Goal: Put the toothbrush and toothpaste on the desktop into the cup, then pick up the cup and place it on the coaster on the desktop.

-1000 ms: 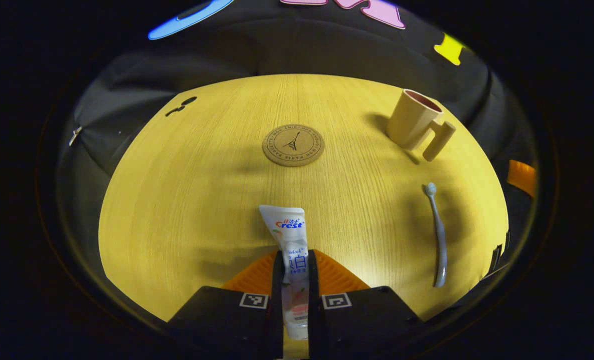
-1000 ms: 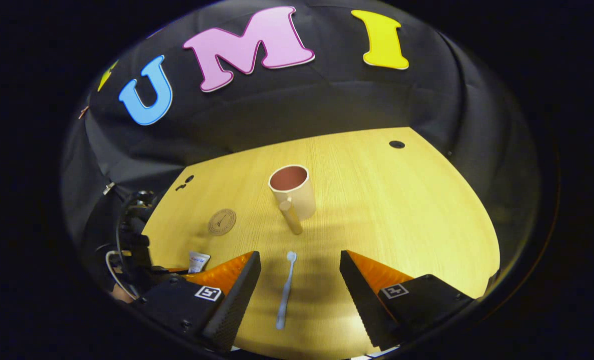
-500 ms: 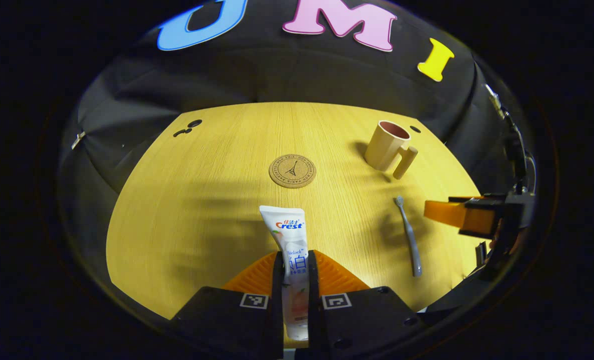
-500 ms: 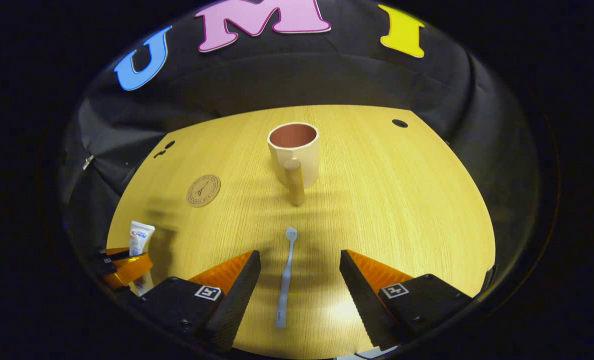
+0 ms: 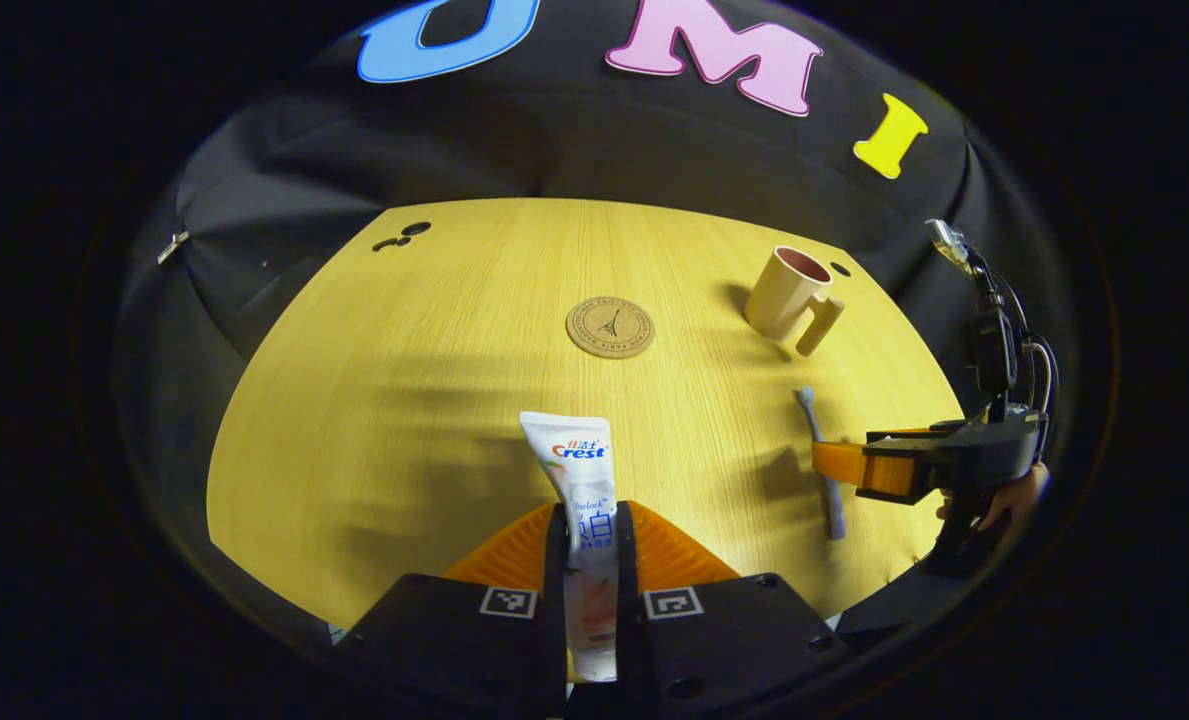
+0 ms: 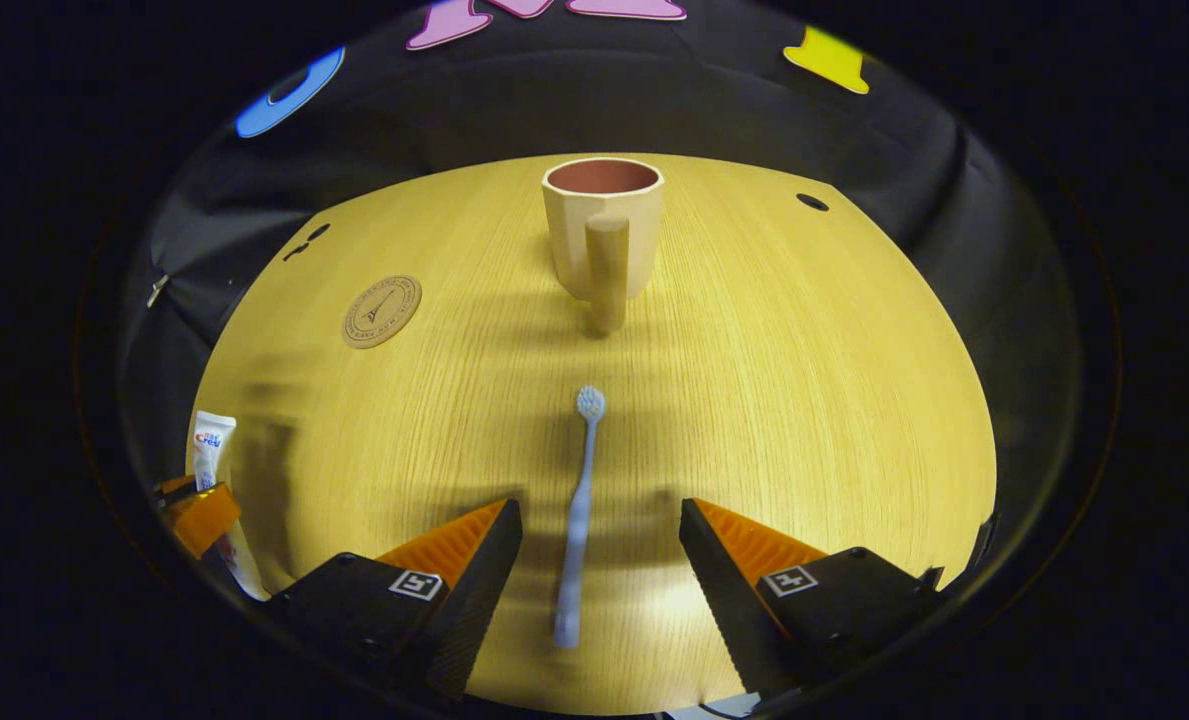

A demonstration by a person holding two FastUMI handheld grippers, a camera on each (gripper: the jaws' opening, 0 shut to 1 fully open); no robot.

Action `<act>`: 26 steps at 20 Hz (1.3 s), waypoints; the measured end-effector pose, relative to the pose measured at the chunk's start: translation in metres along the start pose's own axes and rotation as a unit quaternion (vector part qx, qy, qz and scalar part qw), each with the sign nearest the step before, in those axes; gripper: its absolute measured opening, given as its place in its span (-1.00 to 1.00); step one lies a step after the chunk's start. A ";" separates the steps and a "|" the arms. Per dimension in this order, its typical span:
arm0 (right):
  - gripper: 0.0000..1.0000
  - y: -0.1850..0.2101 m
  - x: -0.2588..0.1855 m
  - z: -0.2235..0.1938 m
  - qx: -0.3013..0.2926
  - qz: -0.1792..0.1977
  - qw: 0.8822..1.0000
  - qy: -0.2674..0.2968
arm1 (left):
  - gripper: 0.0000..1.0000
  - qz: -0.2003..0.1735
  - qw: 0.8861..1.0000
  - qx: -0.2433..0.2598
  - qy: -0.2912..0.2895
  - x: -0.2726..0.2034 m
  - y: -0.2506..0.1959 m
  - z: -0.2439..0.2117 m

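Left gripper: at the bottom centre of the left gripper view, clamped on the toothpaste, one finger on each side of the tube.
Toothpaste: held at its lower part, the flat crimped end pointing up and away, above the tabletop. I judge it light and soft; a hard squeeze can dent it, so a hold near the stiffer cap end is safer.
Right gripper: at the bottom of the right gripper view, the fingers wide apart, one on each side of the toothbrush handle and not touching it.
Toothbrush: lies flat on the tabletop, the head toward the cup. It looks thin, light and stiff, and it lies low, so the fingers must come down close to the wood and take the middle of the handle.
Coaster: flat round disc in the middle of the left gripper view, nothing on it.
Cup: upright in the upper centre of the right gripper view, handle toward the camera, and I see nothing inside. Probably rigid; take it by the handle or wall.
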State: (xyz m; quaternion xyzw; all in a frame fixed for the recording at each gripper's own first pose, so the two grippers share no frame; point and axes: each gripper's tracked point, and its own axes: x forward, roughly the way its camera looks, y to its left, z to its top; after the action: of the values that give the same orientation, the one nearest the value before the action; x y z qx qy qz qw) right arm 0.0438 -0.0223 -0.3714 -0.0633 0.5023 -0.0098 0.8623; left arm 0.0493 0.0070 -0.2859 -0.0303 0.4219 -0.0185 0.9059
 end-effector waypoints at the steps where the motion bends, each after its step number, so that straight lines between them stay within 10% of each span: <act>1: 0.95 -0.001 0.002 -0.001 -0.007 -0.005 1.000 0.000 | -0.51 -0.001 1.000 0.000 0.002 -0.001 0.001 -0.003; 13: 0.53 0.007 0.011 -0.011 0.010 -0.003 0.999 0.034 | -0.51 -0.002 1.000 0.012 0.011 -0.001 0.005 -0.007; 18: -0.62 0.009 0.020 -0.009 0.006 -0.010 1.000 0.027 | -0.51 -0.014 1.000 0.010 0.013 0.001 -0.004 -0.006; 26: -0.88 0.019 0.012 -0.008 0.000 0.076 0.995 0.057 | -0.51 -0.018 0.999 0.020 0.024 0.004 -0.014 -0.010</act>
State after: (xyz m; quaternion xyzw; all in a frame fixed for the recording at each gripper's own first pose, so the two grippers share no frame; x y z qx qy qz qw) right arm 0.0418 -0.0050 -0.3879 -0.0245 0.5544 0.0526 0.8302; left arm 0.0440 -0.0078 -0.2939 -0.0191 0.4421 -0.0442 0.8957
